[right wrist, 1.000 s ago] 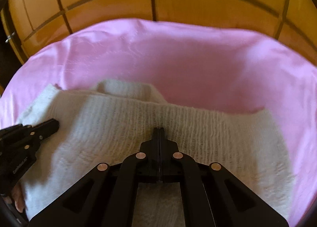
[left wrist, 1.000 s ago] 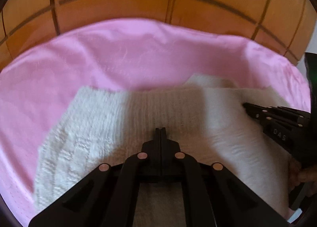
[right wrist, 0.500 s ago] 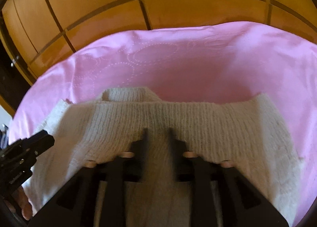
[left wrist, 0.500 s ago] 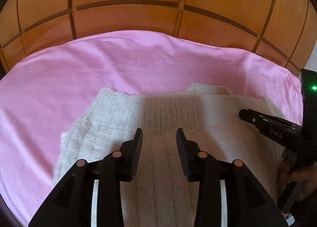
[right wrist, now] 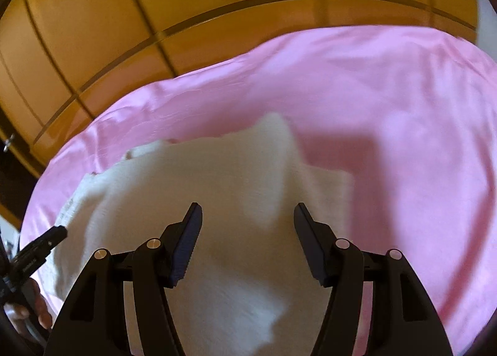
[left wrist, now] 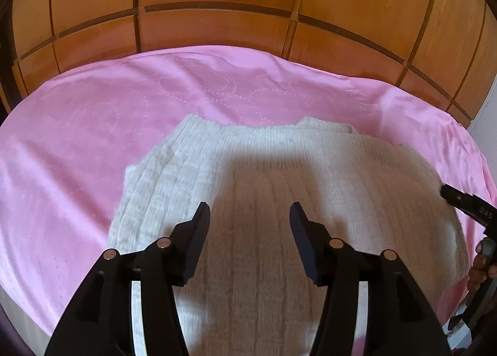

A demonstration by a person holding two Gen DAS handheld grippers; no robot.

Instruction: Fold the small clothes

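Both grippers (left wrist: pixel 248 216) (right wrist: pixel 247 216) now open above sweater (left wrist: pixel 279 169)

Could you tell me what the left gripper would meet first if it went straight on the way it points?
Most likely the white knit garment directly ahead of the open left gripper, though depth is unclear.

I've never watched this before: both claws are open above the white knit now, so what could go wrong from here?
The white knit garment lies loosely folded on the slippery-looking pink sheet, so it might slide or spring open. One corner sticks out, so the fold may be uneven. Both the left gripper and the right gripper are open, so nothing holds it.
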